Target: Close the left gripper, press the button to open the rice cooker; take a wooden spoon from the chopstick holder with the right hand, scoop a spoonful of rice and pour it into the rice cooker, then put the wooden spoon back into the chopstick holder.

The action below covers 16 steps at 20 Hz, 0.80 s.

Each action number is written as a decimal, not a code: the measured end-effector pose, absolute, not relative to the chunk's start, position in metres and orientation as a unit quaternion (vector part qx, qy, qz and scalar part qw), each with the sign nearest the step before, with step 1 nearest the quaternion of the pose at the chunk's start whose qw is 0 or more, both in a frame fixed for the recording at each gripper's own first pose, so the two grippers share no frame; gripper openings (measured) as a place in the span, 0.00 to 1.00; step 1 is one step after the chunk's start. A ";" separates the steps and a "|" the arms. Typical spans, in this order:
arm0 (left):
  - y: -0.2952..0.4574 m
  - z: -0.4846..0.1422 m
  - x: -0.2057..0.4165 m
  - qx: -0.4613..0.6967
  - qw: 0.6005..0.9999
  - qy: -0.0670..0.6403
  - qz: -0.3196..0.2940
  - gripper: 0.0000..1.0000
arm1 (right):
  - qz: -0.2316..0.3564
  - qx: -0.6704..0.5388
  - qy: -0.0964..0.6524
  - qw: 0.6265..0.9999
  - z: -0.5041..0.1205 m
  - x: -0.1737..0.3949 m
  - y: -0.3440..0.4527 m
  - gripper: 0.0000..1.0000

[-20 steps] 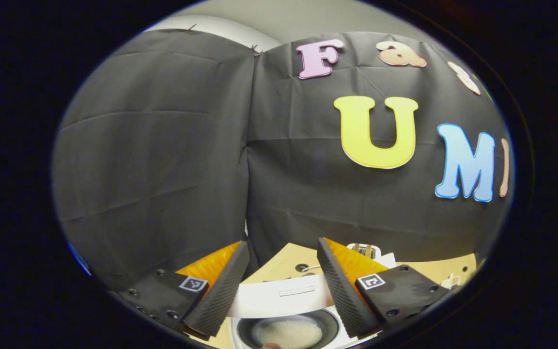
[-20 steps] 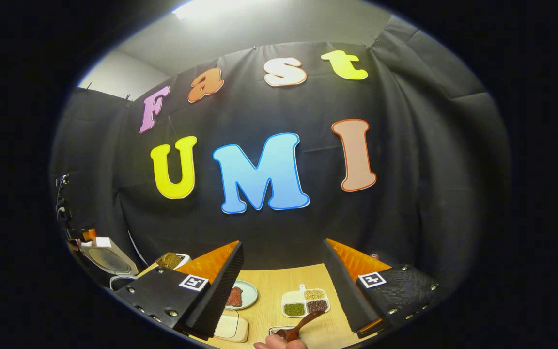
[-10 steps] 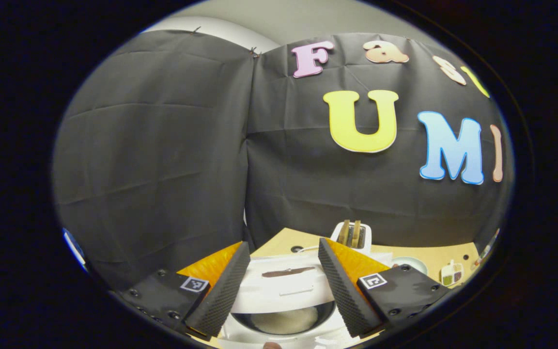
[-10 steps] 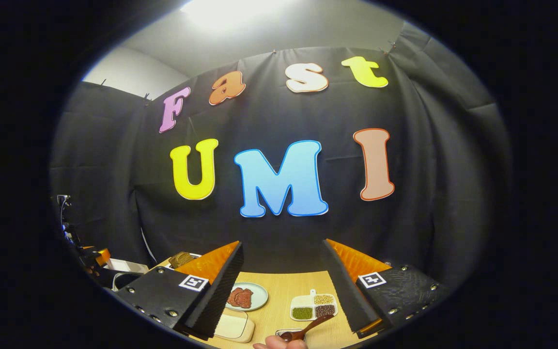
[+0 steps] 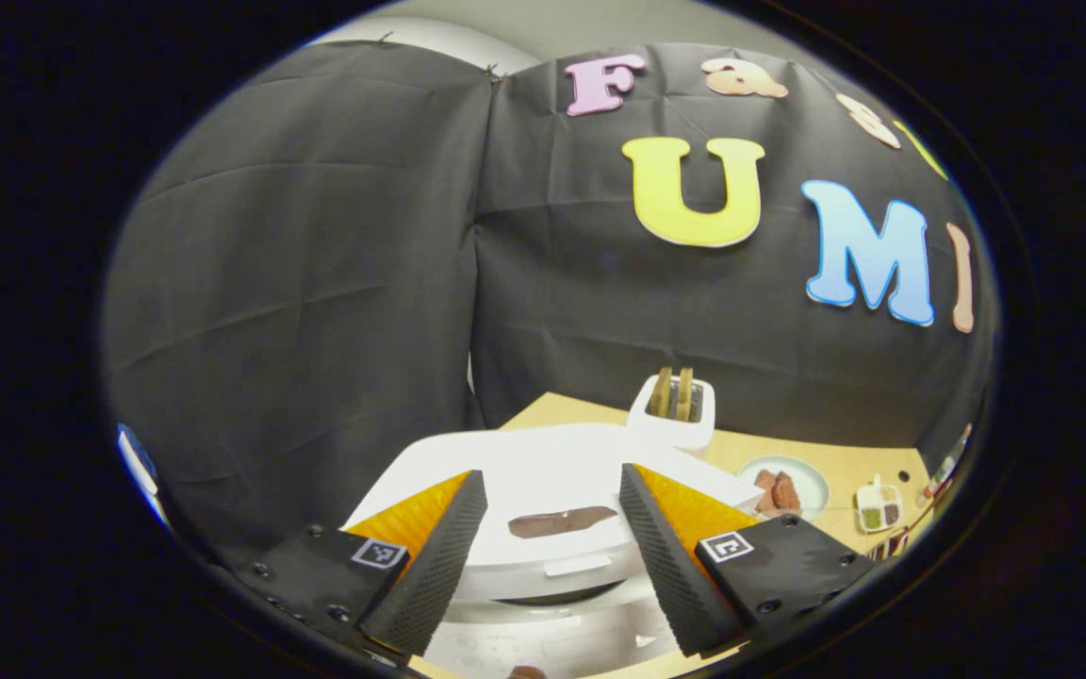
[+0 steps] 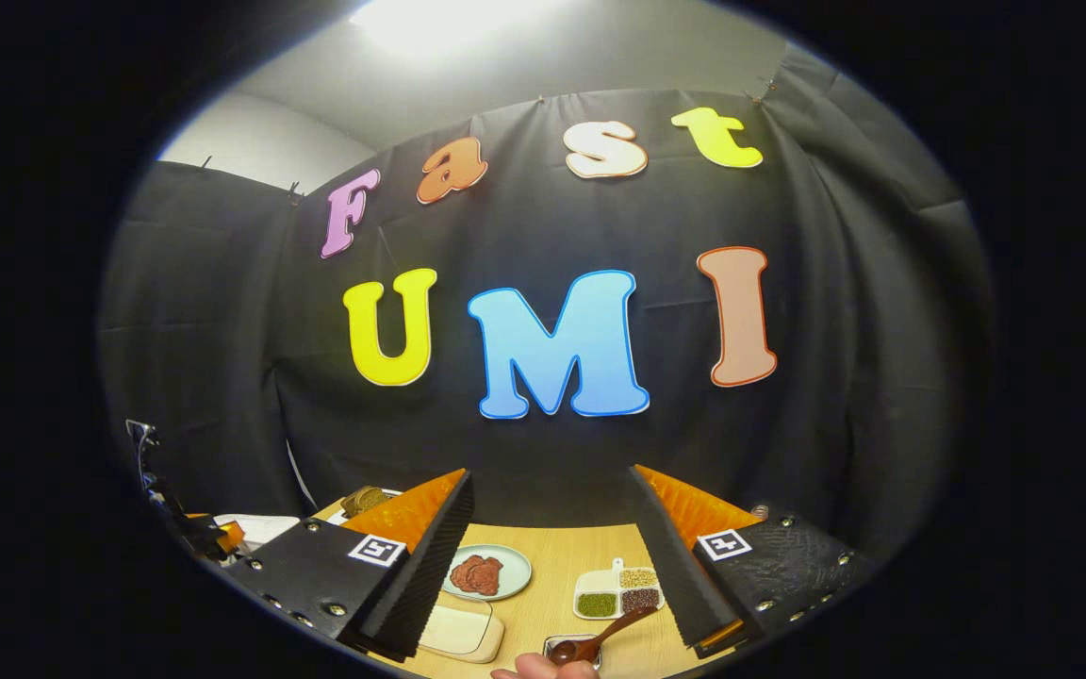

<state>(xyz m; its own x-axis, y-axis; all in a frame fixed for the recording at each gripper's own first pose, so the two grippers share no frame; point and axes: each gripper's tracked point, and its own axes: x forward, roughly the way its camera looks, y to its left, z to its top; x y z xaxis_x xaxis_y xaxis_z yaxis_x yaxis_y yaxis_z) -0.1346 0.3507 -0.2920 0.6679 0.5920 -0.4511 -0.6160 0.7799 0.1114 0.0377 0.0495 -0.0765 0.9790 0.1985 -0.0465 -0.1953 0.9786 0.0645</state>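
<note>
Wooden spoon (image 6: 600,638) handle slants up and right

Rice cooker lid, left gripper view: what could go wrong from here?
1. The rice cooker lid is down, but a dark gap shows under its front edge, so it may not be latched.
2. The open left gripper straddles the lid's front and could snag it when moving.
3. The wooden spoon leans tilted out of its holder, just below the open right gripper. A bump could tip it out.
</note>
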 end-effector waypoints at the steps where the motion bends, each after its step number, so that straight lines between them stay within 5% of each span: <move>1: 0.350 -0.297 -0.136 -0.025 0.912 0.242 0.331 0.97 | 0.097 0.031 0.028 0.994 -0.078 0.038 0.047 0.97; 16: 0.340 -0.345 -0.154 -0.046 0.887 0.342 0.307 1.00 | 0.108 0.039 0.041 0.993 -0.083 0.033 0.053 0.97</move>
